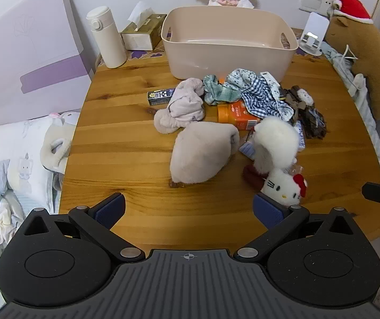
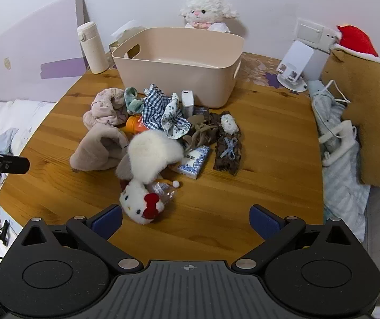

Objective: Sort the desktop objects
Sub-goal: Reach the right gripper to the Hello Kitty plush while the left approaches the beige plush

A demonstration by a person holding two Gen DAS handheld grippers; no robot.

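Two open grippers over a cluttered table [image 1: 126, 143].
Largest, the empty beige bin [image 1: 227, 50] stands at twelve o'clock on the table; the heap lies just before it, at centre: grey plush [image 1: 203, 154], white fluffy toy [image 1: 275, 141], checked cloth [image 1: 261, 98], brown lace [image 2: 227, 146], orange bottle [image 1: 235, 114], and the cat plush [image 2: 142, 204] at six o'clock. Left gripper [image 1: 190, 210] and right gripper [image 2: 186, 219] hang with jaws wide apart, nothing between them.

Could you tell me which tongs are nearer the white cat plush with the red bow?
Hard to separate. The white cat plush with the red bow sits beside the right tongs' left finger and the left tongs' right finger.
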